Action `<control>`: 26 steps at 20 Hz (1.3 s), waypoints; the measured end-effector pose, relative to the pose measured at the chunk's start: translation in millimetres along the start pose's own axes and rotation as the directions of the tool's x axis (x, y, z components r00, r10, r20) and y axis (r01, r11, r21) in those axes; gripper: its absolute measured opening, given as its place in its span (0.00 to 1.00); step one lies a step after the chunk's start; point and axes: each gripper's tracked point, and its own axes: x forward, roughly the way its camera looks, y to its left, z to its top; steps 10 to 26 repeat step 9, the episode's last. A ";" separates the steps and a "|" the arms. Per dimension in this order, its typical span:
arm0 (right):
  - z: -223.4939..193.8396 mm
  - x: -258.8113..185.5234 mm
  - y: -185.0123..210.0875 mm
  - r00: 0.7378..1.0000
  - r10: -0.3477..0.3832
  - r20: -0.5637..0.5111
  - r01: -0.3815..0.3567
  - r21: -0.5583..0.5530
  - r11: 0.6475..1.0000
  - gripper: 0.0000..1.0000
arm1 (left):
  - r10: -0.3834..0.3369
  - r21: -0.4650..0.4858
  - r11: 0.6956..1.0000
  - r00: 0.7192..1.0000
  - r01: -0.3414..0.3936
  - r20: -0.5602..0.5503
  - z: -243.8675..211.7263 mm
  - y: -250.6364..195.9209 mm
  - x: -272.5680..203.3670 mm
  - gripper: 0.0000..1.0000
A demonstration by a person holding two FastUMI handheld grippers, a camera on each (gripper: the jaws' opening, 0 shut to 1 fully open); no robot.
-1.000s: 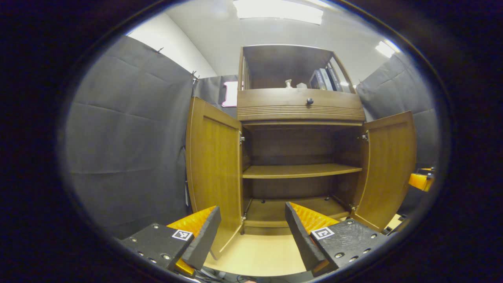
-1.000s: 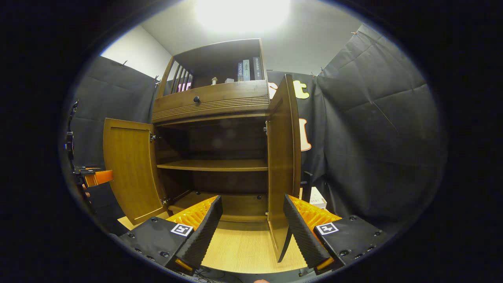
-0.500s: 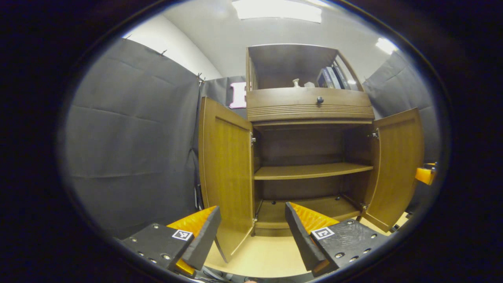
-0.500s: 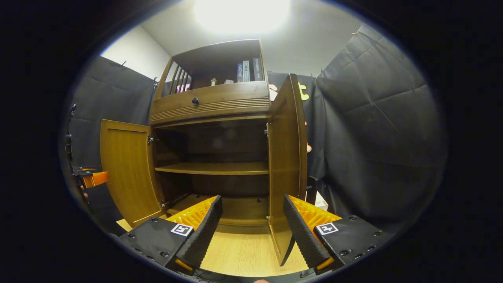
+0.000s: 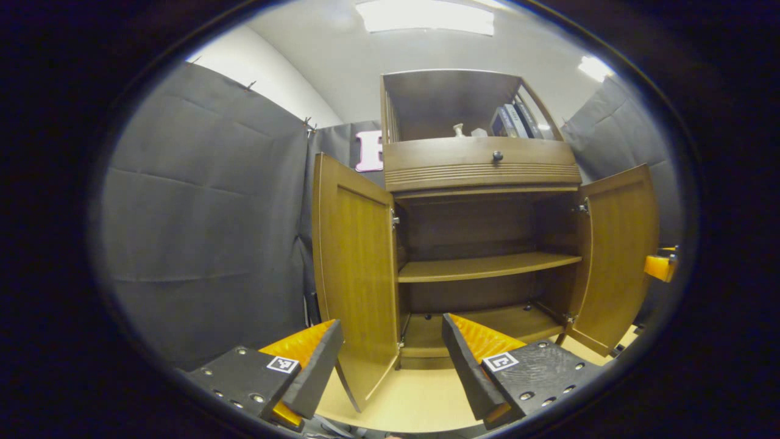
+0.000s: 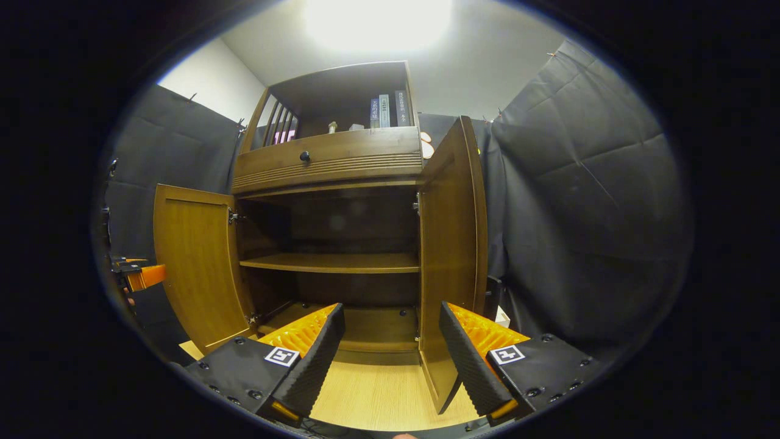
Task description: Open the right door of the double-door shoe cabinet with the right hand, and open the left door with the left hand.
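- I am holding my left gripper (image 5: 390, 360) wide open and empty; the left door (image 5: 356, 274) is standing upright, swung out, between its fingers.
- I am holding my right gripper (image 6: 390, 360) wide open and empty; the right door (image 6: 451, 256) is standing open, its lower edge just beside the right finger.

Both cabinet doors swung wide, left door (image 5: 356, 274), right door (image 6: 451, 256), shelf (image 5: 487, 266) bays unobstructed

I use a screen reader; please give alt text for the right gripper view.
A brown wooden double-door shoe cabinet stands with both doors swung open, its shelves bare. The open right gripper is in front, holding nothing.
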 end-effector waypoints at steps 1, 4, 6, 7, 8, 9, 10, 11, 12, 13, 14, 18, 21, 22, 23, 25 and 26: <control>0.6 0.2 0.3 1.000 -0.002 0.003 0.002 -0.001 1.000 0.98 | 0.000 -0.001 1.000 1.000 0.000 0.001 0.0 0.5 -2.1 0.95; 0.0 -0.1 0.7 1.000 -0.007 0.002 0.007 -0.002 1.000 0.98 | -0.003 0.006 1.000 1.000 0.003 0.003 0.3 0.7 -0.9 0.95; -0.2 -0.7 0.4 1.000 -0.009 0.002 0.009 0.001 1.000 0.98 | -0.007 0.010 1.000 1.000 0.007 0.001 -1.2 0.4 -0.6 0.95; 1.1 -0.6 0.6 1.000 -0.011 0.003 0.011 0.001 1.000 0.98 | -0.010 0.012 1.000 1.000 0.010 0.000 -2.1 0.3 -0.1 0.95; 0.8 -0.2 1.0 1.000 -0.012 0.004 0.012 -0.001 1.000 0.98 | -0.011 0.014 1.000 1.000 0.011 0.002 -1.5 0.5 -0.2 0.95; 0.9 0.0 0.7 1.000 -0.014 0.004 0.014 -0.004 1.000 0.98 | -0.015 0.015 1.000 1.000 0.015 0.003 -1.6 0.3 0.5 0.95; 0.9 0.0 0.7 1.000 -0.014 0.004 0.014 -0.004 1.000 0.98 | -0.015 0.015 1.000 1.000 0.015 0.003 -1.6 0.3 0.5 0.95; 0.9 0.0 0.7 1.000 -0.014 0.004 0.014 -0.004 1.000 0.98 | -0.015 0.015 1.000 1.000 0.015 0.003 -1.6 0.3 0.5 0.95; 0.9 0.0 0.7 1.000 -0.014 0.004 0.014 -0.004 1.000 0.98 | -0.015 0.015 1.000 1.000 0.015 0.003 -1.6 0.3 0.5 0.95; 0.9 0.0 0.7 1.000 -0.014 0.004 0.014 -0.004 1.000 0.98 | -0.015 0.015 1.000 1.000 0.015 0.003 -1.6 0.3 0.5 0.95; 0.9 0.0 0.7 1.000 -0.014 0.004 0.014 -0.004 1.000 0.98 | -0.015 0.015 1.000 1.000 0.015 0.003 -1.6 0.3 0.5 0.95; 0.9 0.0 0.7 1.000 -0.014 0.004 0.014 -0.004 1.000 0.98 | -0.015 0.015 1.000 1.000 0.015 0.003 -1.6 0.3 0.5 0.95; 0.9 0.0 0.7 1.000 -0.014 0.004 0.014 -0.004 1.000 0.98 | -0.015 0.015 1.000 1.000 0.015 0.003 -1.6 0.3 0.5 0.95; 0.9 0.0 0.7 1.000 -0.014 0.004 0.014 -0.004 1.000 0.98 | -0.015 0.015 1.000 1.000 0.015 0.003 -1.6 0.3 0.5 0.95; 0.9 0.0 0.7 1.000 -0.014 0.004 0.014 -0.004 1.000 0.98 | -0.015 0.015 1.000 1.000 0.015 0.003 -1.6 0.3 0.5 0.95; 0.9 0.0 0.7 1.000 -0.014 0.004 0.014 -0.004 1.000 0.98 | -0.015 0.015 1.000 1.000 0.015 0.003 -1.6 0.3 0.5 0.95; 0.9 0.0 0.7 1.000 -0.014 0.004 0.014 -0.004 1.000 0.98 | -0.015 0.015 1.000 1.000 0.015 0.003 -1.6 0.3 0.5 0.95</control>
